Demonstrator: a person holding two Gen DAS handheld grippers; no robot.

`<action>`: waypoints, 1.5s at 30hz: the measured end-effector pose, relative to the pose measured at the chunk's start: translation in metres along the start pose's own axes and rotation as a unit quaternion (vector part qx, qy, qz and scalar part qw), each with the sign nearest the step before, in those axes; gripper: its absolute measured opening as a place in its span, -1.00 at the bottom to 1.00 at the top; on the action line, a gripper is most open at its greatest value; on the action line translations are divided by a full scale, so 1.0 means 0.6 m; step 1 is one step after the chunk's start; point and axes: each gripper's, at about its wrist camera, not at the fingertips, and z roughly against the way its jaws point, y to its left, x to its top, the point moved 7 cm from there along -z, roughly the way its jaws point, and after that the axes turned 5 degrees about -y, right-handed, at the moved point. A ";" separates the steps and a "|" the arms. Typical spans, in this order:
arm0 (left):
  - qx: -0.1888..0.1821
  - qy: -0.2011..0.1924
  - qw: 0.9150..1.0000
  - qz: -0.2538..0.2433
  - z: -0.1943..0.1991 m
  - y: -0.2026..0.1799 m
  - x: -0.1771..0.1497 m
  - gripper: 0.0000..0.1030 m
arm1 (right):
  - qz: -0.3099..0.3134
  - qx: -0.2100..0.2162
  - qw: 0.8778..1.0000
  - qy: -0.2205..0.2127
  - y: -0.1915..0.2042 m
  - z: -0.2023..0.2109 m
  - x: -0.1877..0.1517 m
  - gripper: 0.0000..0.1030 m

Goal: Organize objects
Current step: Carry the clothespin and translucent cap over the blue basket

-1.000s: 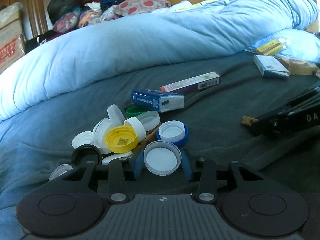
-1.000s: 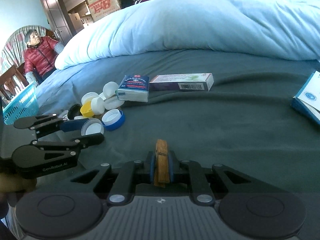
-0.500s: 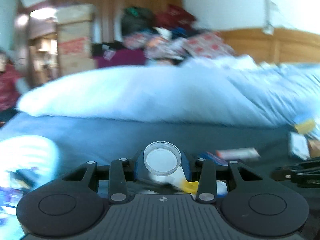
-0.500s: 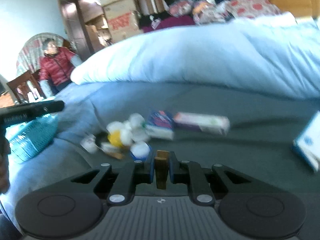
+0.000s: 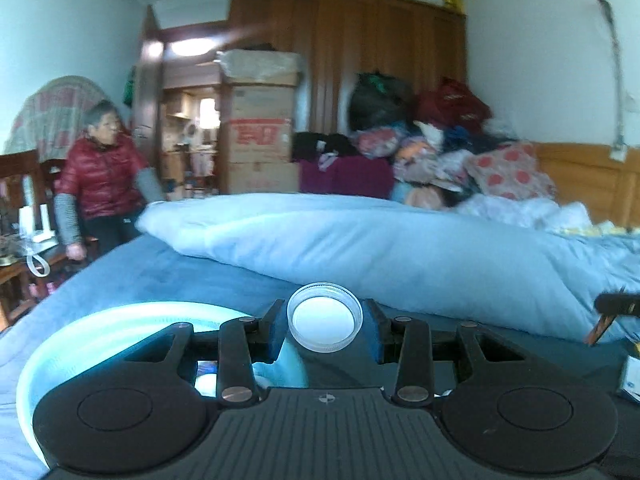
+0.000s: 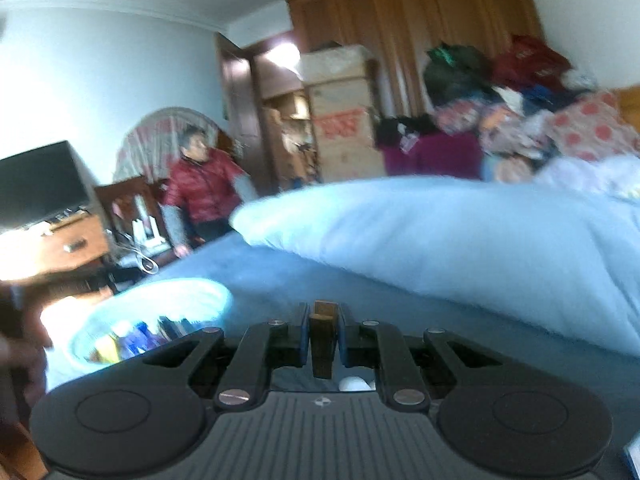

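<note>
Our left gripper (image 5: 325,322) pinches a clear round plastic lid (image 5: 325,317) at frame centre, w/ a pale turquoise plastic basket (image 5: 100,332) lower left. Our right gripper (image 6: 322,330) clamps narrow on a brown wooden clothespin (image 6: 322,340), centre-bottom, above the dark grey bedspread (image 6: 500,344).

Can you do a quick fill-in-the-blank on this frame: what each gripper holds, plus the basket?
1. The left gripper is shut on a white ____.
2. The right gripper is shut on a wooden ____.
3. In the right wrist view, the basket lies to the ____ of the gripper.

Missing words: cap; clothespin; left
</note>
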 end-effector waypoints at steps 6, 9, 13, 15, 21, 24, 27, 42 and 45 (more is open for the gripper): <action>0.072 0.016 0.997 0.030 -0.014 0.117 0.026 -0.21 | 0.037 0.076 0.996 -0.022 0.120 -0.067 0.126 -0.70; 0.105 0.024 0.993 0.053 -0.021 0.184 0.034 -0.21 | 0.066 0.118 0.991 -0.021 0.203 -0.117 0.178 -0.70; 0.133 0.028 0.989 0.065 -0.021 0.254 0.049 -0.21 | 0.091 0.164 0.982 -0.003 0.317 -0.188 0.219 -0.70; 0.142 0.029 0.987 0.072 -0.017 0.284 0.050 -0.21 | 0.099 0.178 0.979 0.005 0.363 -0.212 0.226 -0.70; 0.157 0.044 0.983 0.083 -0.021 0.345 0.037 -0.21 | 0.109 0.204 0.972 0.041 0.478 -0.293 0.226 -0.70; 0.158 0.051 0.982 0.088 -0.029 0.361 0.028 -0.21 | 0.118 0.207 0.970 0.054 0.515 -0.324 0.216 -0.70; 0.158 0.052 0.982 0.092 -0.031 0.368 0.020 -0.21 | 0.122 0.208 0.969 0.063 0.537 -0.346 0.204 -0.70; 0.162 0.055 0.980 0.097 -0.044 0.381 0.011 -0.21 | 0.122 0.209 0.966 0.089 0.546 -0.382 0.148 -0.70; 0.163 0.058 0.980 0.098 -0.048 0.385 0.006 -0.21 | 0.122 0.209 0.966 0.092 0.547 -0.389 0.139 -0.70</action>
